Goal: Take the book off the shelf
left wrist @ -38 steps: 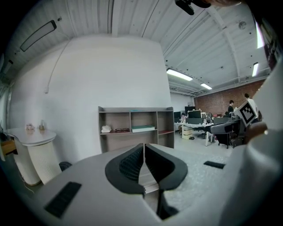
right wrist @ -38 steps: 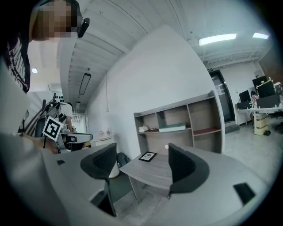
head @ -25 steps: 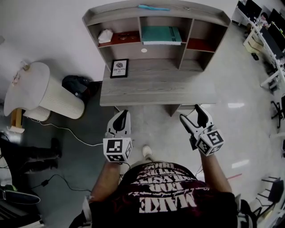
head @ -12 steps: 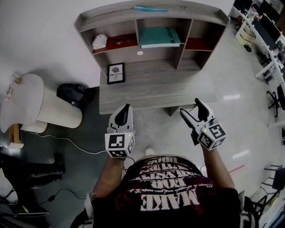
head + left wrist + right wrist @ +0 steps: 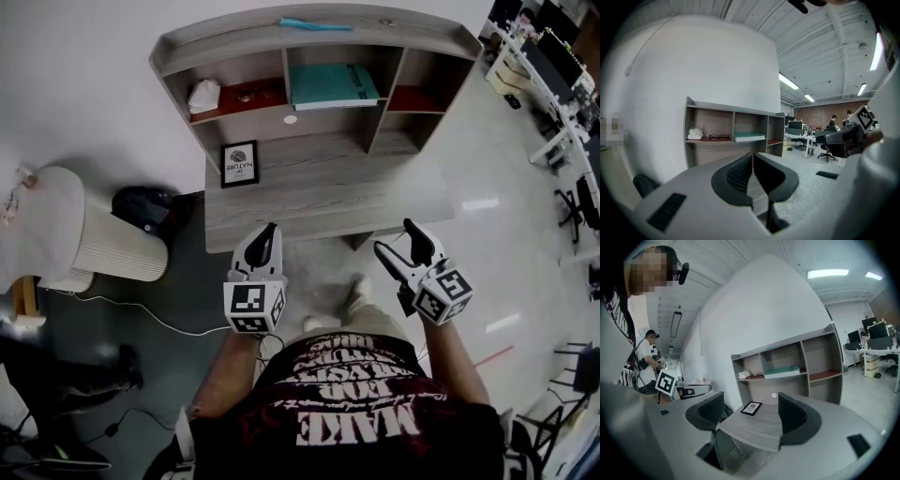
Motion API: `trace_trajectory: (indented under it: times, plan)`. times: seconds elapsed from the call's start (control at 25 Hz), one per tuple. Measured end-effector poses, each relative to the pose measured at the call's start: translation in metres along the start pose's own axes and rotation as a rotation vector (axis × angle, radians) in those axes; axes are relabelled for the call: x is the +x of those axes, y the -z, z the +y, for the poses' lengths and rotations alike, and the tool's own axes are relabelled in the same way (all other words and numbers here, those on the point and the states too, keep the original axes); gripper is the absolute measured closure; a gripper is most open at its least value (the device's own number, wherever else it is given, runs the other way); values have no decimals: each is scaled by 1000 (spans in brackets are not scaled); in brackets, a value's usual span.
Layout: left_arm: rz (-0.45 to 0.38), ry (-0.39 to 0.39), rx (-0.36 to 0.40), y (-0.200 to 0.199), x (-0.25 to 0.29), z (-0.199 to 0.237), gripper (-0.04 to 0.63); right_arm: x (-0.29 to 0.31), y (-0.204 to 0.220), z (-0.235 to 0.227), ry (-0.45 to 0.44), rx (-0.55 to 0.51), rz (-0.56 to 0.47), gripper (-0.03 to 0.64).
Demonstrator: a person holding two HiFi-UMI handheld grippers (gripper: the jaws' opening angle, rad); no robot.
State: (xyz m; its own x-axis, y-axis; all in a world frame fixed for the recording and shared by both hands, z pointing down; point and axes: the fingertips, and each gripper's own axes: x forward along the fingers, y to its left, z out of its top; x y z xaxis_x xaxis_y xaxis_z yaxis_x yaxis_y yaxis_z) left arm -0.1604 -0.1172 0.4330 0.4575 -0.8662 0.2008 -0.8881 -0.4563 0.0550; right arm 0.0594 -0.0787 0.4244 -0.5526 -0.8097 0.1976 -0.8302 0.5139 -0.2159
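Teal book point(image 5: 333, 85) lies in the far shelf point(image 5: 234, 43); we hold the left hand-held gripper point(image 5: 267, 231) clenched, the right hand-held gripper point(image 5: 395, 238) released.

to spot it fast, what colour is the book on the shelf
Teal; the book shows best in the head view.

The desk point(image 5: 328, 202) stands at twelve o'clock from the person, with its shelf unit point(image 5: 392, 94) along the far edge. The book point(image 5: 330, 86) lies in the middle compartment. The left compartment, at eleven, holds a cloth point(image 5: 203, 95) and glasses point(image 5: 248, 94), and a framed picture point(image 5: 239, 164) sits on the desktop before them. A bag point(image 5: 145, 204) lies left of the desk, at ten.
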Motion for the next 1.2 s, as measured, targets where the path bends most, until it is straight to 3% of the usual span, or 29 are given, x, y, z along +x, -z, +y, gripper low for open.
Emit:
trace_trajectory:
  times: [0.4, 0.84, 1.2]
  plan:
    - [6, -34, 24, -7, 20, 10, 578, 29, -5, -27, -40, 20, -4, 258]
    - [28, -126, 17, -18, 69, 49, 578, 99, -21, -73, -110, 58, -14, 259]
    - [38, -119, 15, -26, 118, 54, 578, 134, -34, -114, -124, 101, -11, 264]
